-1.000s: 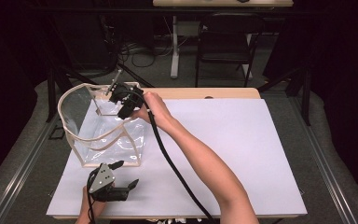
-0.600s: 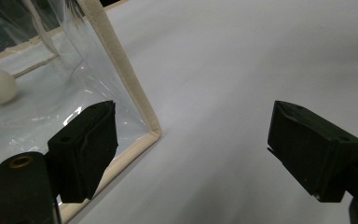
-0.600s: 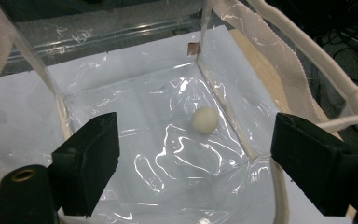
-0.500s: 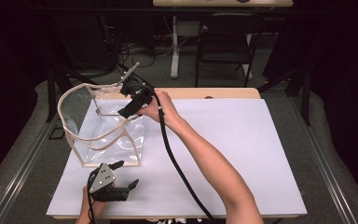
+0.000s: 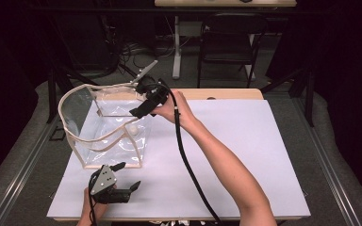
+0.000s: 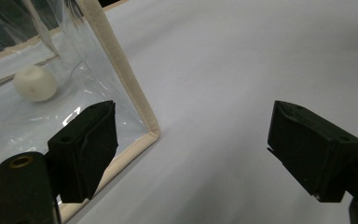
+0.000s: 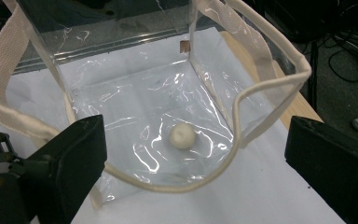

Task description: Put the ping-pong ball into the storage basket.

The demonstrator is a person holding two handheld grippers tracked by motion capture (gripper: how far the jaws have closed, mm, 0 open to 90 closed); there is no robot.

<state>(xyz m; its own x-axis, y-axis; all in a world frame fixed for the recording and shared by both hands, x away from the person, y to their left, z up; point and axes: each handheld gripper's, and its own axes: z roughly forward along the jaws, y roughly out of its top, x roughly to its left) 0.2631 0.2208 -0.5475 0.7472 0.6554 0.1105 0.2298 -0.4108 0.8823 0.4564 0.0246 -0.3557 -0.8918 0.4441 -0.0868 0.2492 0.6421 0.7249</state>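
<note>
A clear plastic tote bag [image 5: 104, 134] with cream trim and handles stands open at the table's left. A small white ball [image 5: 133, 128] lies on its floor, also seen as the ball [image 7: 182, 136] and the ball [image 6: 35, 83]. My right gripper [image 5: 139, 101] hovers over the bag's right rim, jaws open and empty; in its own view the right gripper [image 7: 193, 154] looks down into the bag [image 7: 261, 88]. My left gripper [image 5: 129, 177] rests low near the table's front edge, open and empty. In its view the left gripper [image 6: 193, 121] points just past the bag's near corner [image 6: 137, 105].
A white sheet [image 5: 245, 155] covers the table, with a strip of wooden tabletop [image 5: 226, 94] at the back. The right gripper's black cable [image 5: 188, 165] trails along the forearm. A dark chair [image 5: 228, 42] and cables stand beyond the table.
My right gripper has drawn back a little to the right, from over the bag's mouth to its right rim. The left gripper has not moved.
</note>
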